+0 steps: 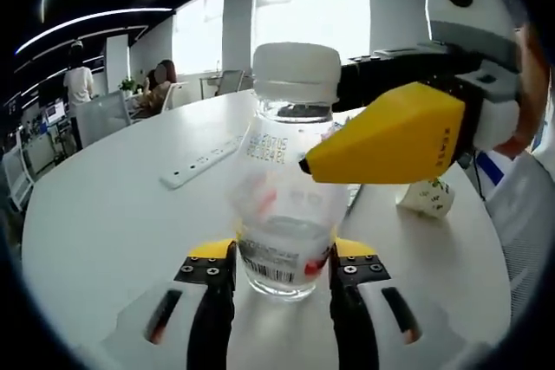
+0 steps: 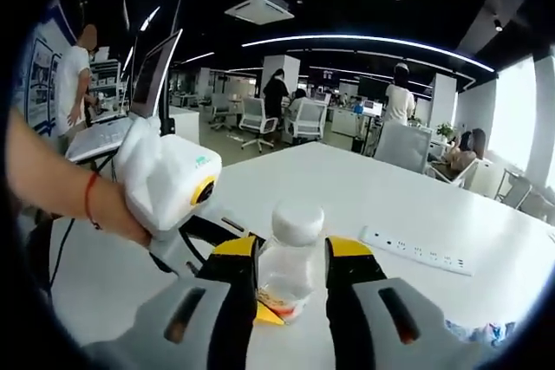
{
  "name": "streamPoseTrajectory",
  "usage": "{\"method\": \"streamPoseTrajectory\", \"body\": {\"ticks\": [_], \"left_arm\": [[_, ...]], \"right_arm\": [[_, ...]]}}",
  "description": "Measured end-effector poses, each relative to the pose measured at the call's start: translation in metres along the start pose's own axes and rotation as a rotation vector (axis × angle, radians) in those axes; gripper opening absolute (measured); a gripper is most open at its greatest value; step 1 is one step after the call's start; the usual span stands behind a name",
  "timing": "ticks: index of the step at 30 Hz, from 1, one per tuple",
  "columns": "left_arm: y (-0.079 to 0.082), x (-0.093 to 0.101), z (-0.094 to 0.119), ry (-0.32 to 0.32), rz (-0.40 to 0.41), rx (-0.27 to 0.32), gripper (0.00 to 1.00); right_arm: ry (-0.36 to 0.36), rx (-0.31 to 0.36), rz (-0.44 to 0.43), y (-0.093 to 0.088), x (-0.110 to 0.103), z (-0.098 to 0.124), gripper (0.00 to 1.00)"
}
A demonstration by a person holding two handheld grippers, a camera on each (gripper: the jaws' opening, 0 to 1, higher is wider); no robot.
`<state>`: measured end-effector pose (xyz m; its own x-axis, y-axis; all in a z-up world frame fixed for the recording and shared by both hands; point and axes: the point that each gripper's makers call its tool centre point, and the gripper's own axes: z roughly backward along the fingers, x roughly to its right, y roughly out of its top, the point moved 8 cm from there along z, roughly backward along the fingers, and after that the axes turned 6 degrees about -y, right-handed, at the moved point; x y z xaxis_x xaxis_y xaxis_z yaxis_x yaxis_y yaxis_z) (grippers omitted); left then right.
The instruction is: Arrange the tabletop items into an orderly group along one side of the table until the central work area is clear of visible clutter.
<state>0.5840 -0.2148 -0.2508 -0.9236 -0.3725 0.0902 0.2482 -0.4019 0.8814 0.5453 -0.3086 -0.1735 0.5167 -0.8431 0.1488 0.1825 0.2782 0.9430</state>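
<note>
bottle point(image 1: 289, 205), clear with white cap, stands upright on white table point(image 1: 104, 223) between the left gripper point(image 1: 282, 270) jaws, which pinch its base. right gripper point(image 1: 395, 132) comes in from the right, its spread jaws flanking the bottle near its cap. power strip point(image 1: 201, 162) lies behind; crumpled paper point(image 1: 427, 197) at right.
</note>
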Motion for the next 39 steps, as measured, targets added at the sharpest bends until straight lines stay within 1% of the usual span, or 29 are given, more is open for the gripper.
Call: {"method": "streamPoseTrajectory", "body": {"ticks": [3,7,15,32,39], "left_arm": [[0.000,0.001,0.001,-0.001,-0.003,-0.004,0.42],[0.000,0.003,0.001,0.001,0.010,-0.009,0.45],[0.001,0.005,0.005,0.009,0.015,-0.016,0.47],[0.007,0.013,0.016,0.028,0.028,-0.025,0.53],[0.012,0.019,0.022,0.041,0.034,-0.030,0.55]], "right_arm": [[-0.001,-0.006,0.000,-0.002,0.004,0.002,0.32],[-0.003,-0.013,-0.002,-0.004,0.008,0.006,0.33],[-0.006,-0.026,-0.003,-0.007,0.014,0.011,0.37],[0.033,-0.048,0.006,-0.010,0.025,0.023,0.47],[0.054,-0.068,0.003,-0.014,0.032,0.033,0.48]]}}
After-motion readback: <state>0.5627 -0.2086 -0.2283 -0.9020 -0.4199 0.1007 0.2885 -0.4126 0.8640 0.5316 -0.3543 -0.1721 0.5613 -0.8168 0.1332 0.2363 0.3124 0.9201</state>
